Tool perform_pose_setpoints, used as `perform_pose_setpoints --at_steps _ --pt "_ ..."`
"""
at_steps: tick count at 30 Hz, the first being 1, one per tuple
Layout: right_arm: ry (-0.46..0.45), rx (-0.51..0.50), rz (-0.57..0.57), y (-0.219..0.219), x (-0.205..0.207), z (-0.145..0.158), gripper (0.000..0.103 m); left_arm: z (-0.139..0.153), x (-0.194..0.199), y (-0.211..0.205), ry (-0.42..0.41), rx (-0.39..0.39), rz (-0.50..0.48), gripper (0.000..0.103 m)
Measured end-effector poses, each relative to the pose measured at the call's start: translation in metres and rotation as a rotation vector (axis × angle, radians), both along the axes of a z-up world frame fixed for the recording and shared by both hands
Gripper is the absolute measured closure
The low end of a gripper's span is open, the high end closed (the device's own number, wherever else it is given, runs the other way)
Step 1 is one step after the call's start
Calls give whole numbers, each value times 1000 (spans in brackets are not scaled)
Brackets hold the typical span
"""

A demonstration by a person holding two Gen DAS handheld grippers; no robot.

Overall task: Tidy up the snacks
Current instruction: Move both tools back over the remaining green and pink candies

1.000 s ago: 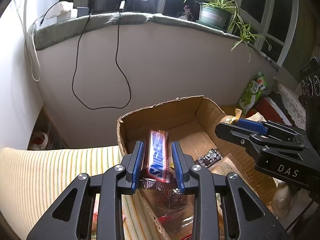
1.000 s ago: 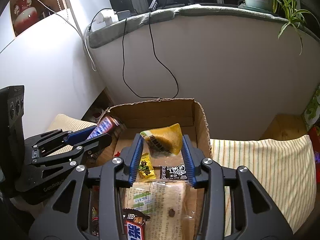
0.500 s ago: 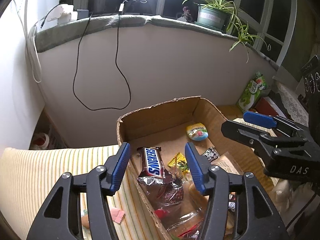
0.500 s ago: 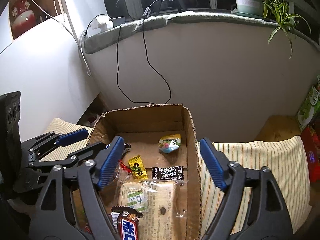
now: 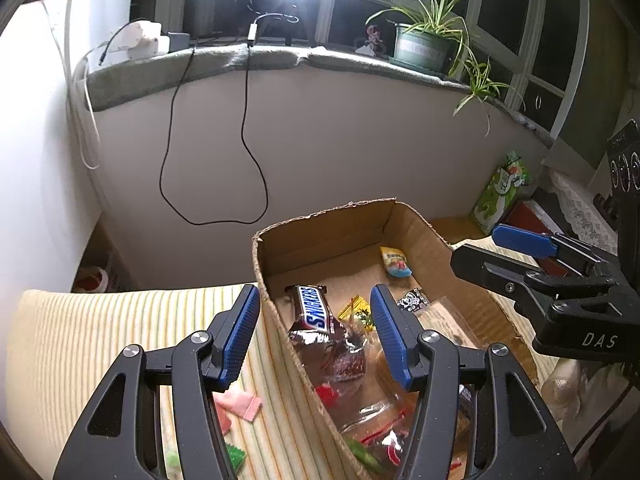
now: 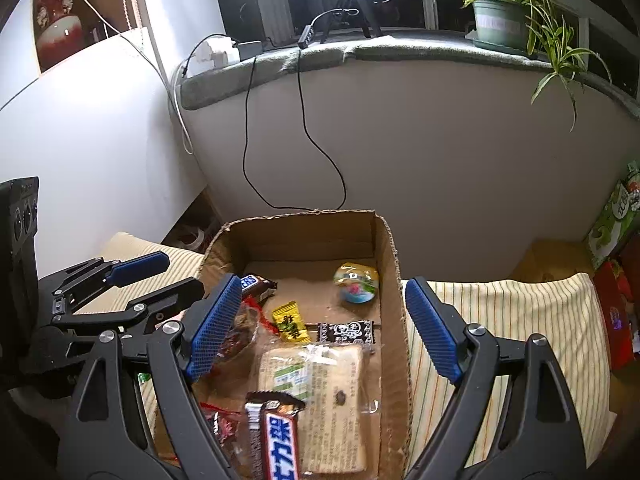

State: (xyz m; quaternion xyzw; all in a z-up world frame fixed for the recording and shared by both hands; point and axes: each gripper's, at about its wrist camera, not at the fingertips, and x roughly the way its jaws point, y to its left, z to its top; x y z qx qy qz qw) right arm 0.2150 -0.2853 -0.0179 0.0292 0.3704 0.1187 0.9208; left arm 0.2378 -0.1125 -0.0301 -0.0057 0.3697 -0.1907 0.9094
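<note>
Over the cardboard box point(image 6: 394, 280) | left gripper point(image 5: 314, 336) spread, empty | right gripper point(image 6: 324, 328) spread, empty | lift clear; next fetch loose packets point(image 5: 240, 404) outside.

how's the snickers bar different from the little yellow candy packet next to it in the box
The Snickers bar is a long brown wrapper with white and blue lettering; the yellow candy packet is short and bright yellow with dark print. The Snickers bar lies against the cardboard box's left wall, partly on a clear bag; the yellow candy packet sits nearer the middle on the box floor. Both lie loose inside the box, with neither gripper holding them.
</note>
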Motion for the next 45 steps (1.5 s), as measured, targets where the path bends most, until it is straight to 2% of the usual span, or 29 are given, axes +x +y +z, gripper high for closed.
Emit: perform_pose_setpoints --at_steps 12,18,25,33,34,38,39,41,45 --pt "-34 2 57 29 -29 15 17 13 -23 27 -30 -16 24 46" --pt "-51 -4 108 57 -47 18 17 12 -33 57 -32 -22 51 46" --pt "-42 2 189 99 -66 9 17 5 -42 107 -15 -36 118 46" --pt "-15 37 265 142 -95 -11 17 -15 -52 151 27 -63 175 46" --pt "-9 40 274 146 -97 -15 18 -19 -53 155 36 -67 177 46" --pt "29 43 287 163 -107 -34 35 -29 -60 161 52 -73 168 47" --pt "46 49 279 167 -108 -41 37 -32 -61 161 57 -72 161 48" --pt "82 59 259 172 -107 -54 45 -38 -63 160 73 -70 141 51" --pt "118 34 204 182 -104 -78 53 -53 -65 154 105 -60 97 61"
